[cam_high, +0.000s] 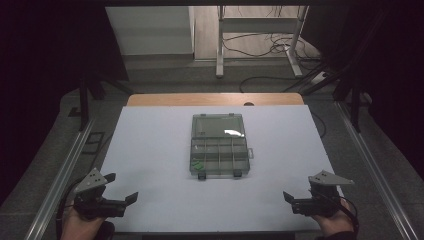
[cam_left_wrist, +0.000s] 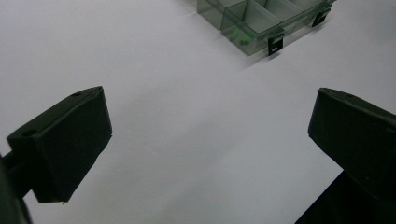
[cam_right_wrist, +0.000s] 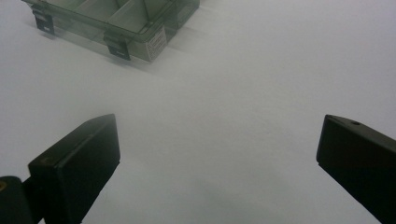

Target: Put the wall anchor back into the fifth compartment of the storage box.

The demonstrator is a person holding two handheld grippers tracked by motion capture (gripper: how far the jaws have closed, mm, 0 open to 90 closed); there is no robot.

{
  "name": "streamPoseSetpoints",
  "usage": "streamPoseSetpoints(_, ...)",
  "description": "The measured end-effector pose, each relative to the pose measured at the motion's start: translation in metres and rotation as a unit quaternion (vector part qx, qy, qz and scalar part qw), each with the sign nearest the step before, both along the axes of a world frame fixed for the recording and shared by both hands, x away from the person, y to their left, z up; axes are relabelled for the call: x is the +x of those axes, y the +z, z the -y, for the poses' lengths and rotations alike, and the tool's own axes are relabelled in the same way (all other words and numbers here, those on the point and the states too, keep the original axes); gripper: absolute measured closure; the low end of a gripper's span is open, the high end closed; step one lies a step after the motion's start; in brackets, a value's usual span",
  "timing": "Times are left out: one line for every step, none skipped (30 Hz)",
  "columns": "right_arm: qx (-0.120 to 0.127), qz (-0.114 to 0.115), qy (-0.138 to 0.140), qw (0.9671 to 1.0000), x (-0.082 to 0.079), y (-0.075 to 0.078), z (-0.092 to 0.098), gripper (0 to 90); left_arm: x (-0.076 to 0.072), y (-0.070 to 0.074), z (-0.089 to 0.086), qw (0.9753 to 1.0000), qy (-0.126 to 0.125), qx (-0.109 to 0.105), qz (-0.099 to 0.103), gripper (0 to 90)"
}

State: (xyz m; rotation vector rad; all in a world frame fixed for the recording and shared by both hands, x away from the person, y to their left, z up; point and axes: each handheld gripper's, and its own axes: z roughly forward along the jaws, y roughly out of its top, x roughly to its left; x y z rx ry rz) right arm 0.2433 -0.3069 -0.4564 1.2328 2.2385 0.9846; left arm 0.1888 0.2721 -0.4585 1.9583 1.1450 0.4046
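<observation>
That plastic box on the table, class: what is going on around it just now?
A person sits at a white table with a gripper in each hand. The left gripper and the right gripper rest near the front corners, jaws open and holding nothing. A clear compartment box lies open in the middle, lid folded back, with small green pieces in one front corner compartment. Neither gripper touches it.

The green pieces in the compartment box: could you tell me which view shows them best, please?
The left gripper view: the green pieces sit close in the compartment box. The high view shows them small.
</observation>
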Motion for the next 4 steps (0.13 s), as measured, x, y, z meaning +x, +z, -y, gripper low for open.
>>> streamPoseSetpoints(-0.001,0.000,0.000,1.0000,0.0000,-0.0001,0.0000,0.0,0.0001,0.0001,0.0001,1.0000,0.000,0.000,0.000,0.0)
streamPoseSetpoints(-0.001,0.000,0.000,1.0000,0.0000,-0.0001,0.0000,0.0,0.0003,0.0003,0.0004,1.0000,-0.001,0.000,0.001,0.0)
streamPoseSetpoints(-0.001,0.001,0.000,1.0000,0.0001,-0.0003,0.0002,0.0,0.0005,0.0003,0.0009,1.0000,-0.001,0.001,0.000,0.0)
streamPoseSetpoints(0.000,0.000,-0.001,1.0000,0.0004,-0.0005,0.0005,0.0,0.0008,0.0002,0.0015,1.0000,-0.001,0.003,-0.001,0.0)
